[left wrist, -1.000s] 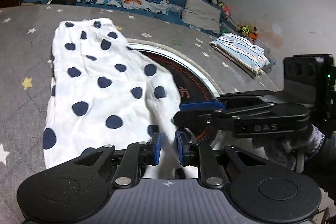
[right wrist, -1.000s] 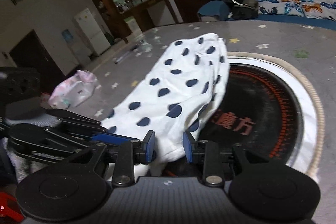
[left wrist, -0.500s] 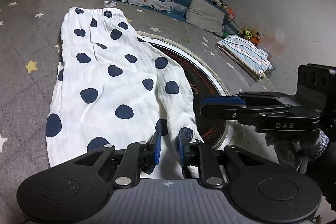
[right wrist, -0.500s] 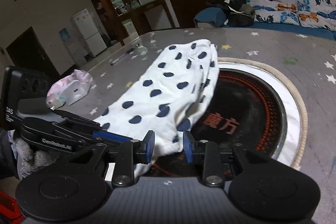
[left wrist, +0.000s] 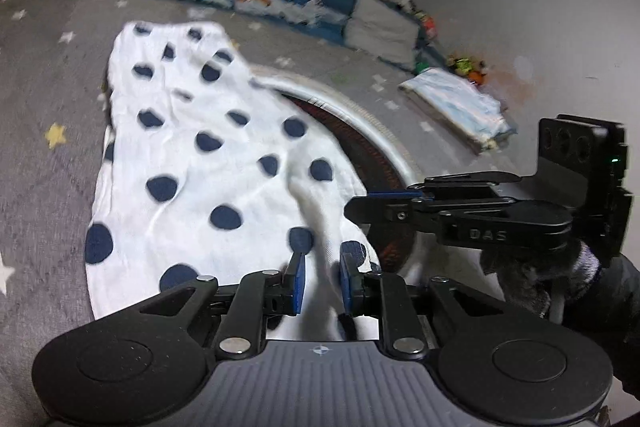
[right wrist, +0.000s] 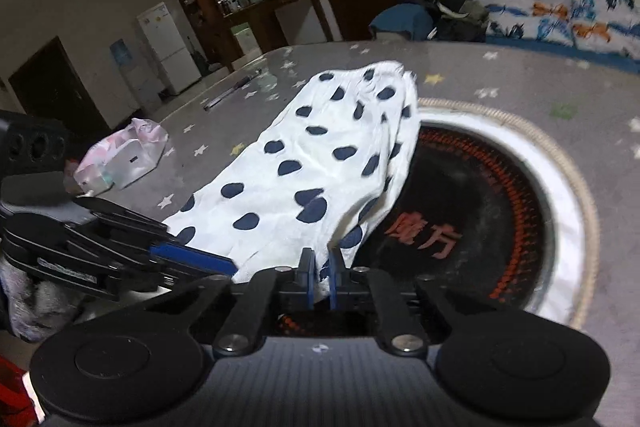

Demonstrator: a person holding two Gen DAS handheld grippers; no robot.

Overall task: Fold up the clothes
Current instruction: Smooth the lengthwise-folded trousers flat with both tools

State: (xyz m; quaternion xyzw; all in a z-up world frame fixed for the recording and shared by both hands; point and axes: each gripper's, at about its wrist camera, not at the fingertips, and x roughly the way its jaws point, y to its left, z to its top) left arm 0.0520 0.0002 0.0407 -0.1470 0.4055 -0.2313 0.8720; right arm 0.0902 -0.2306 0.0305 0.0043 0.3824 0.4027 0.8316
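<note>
Right gripper (right wrist: 321,277): blue pads drawn almost together on the near hem of the polka-dot garment (right wrist: 304,179), a thin fold of white cloth pinched between them. Left gripper (left wrist: 321,281): jaws narrowly parted with a ridge of the same hem rising between the pads; whether the pads actually press on the cloth cannot be told. In the right wrist view the left gripper enters at 9 o'clock, so the two tools sit close together along one edge. The garment lies flat on the grey star-patterned mat (left wrist: 36,155), running from the grippers toward 11 o'clock in the left view, its right-hand edge draped over the round black-and-red disc (right wrist: 472,219) with the white rim. Judged handling: thin, light, limp fabric that wrinkles and sags; it will trail and drag unless lifted evenly from two well-separated points on the hem or corners. A folded striped cloth (left wrist: 456,107) lies well apart at 2 o'clock, and a pale bundle (right wrist: 124,155) at 9 o'clock in the right view. Hidden or unclear: the hem beneath both gripper bodies, the garment's type and underlayers, and motion-blurred detail in the left view.
</note>
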